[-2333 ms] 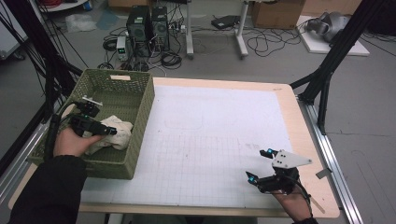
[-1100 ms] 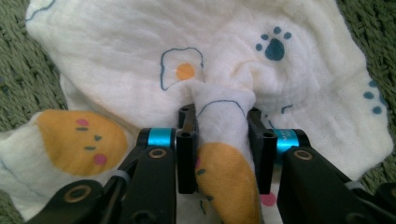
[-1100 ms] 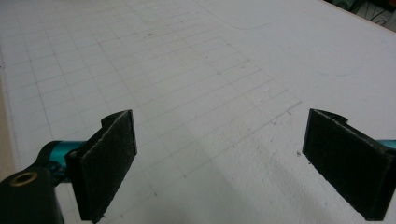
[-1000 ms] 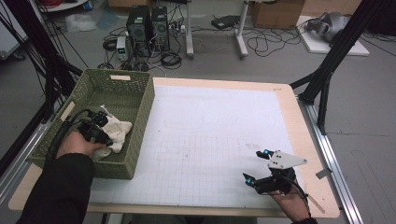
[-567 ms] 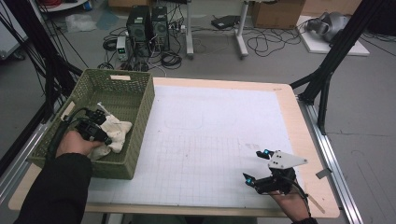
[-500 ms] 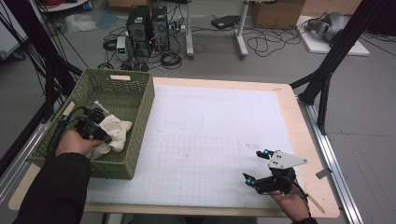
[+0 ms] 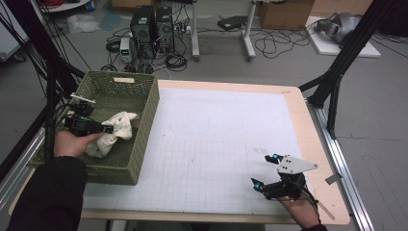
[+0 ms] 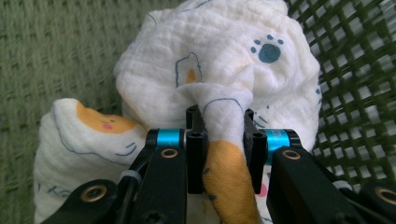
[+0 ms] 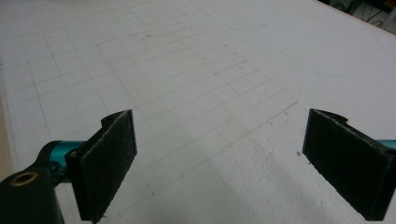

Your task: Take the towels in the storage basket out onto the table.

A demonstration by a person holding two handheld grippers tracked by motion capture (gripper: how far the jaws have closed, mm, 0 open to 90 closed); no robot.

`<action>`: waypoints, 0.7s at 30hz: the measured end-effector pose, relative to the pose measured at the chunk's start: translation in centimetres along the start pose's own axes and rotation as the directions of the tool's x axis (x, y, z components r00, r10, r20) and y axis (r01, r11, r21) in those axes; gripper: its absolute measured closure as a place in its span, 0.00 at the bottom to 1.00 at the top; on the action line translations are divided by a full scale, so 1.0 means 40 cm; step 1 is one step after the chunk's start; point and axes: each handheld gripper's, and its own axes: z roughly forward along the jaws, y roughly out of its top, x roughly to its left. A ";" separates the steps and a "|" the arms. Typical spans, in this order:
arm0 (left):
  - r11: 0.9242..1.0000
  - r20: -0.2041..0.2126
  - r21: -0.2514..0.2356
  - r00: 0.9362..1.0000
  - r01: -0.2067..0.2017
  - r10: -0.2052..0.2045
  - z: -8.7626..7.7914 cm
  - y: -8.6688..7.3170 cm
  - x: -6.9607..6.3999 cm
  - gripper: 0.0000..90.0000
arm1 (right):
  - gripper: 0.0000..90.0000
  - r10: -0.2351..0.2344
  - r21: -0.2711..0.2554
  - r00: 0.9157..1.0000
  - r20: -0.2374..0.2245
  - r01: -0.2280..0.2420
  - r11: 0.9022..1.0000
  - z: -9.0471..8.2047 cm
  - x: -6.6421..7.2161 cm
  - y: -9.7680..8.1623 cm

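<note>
Inside the green woven plastic basket (image 7: pixel 144 120) at the tabletop's left edge, the left gripper (image 8: pixel 223 135) has its jaws pinched tight on a fold of the crumpled white muslin cloth printed with fried eggs and blue paw marks (image 8: pixel 219 70); the cloth's bulk lies on the basket floor beside the mesh wall; near the white gridded tabletop's (image 7: pixel 216 144) front right corner, the right gripper (image 9: pixel 219 158) hovers with its jaws spread wide, holding nothing.
</note>
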 end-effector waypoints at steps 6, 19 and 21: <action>0.993 0.117 -0.089 0.991 0.075 -0.065 -0.027 0.007 0.007 0.85 | 0.10 -0.004 -0.008 1.000 0.003 0.005 1.000 0.000 -0.001 0.001; 0.954 0.430 -0.189 0.893 0.231 -0.131 -0.042 0.028 -0.014 0.85 | 0.10 0.001 -0.016 1.000 0.000 -0.001 1.000 -0.002 -0.003 0.002; 0.949 0.466 -0.200 0.876 0.245 -0.128 -0.043 0.033 -0.020 0.85 | 0.10 0.003 -0.022 1.000 0.000 -0.003 1.000 -0.002 -0.003 0.003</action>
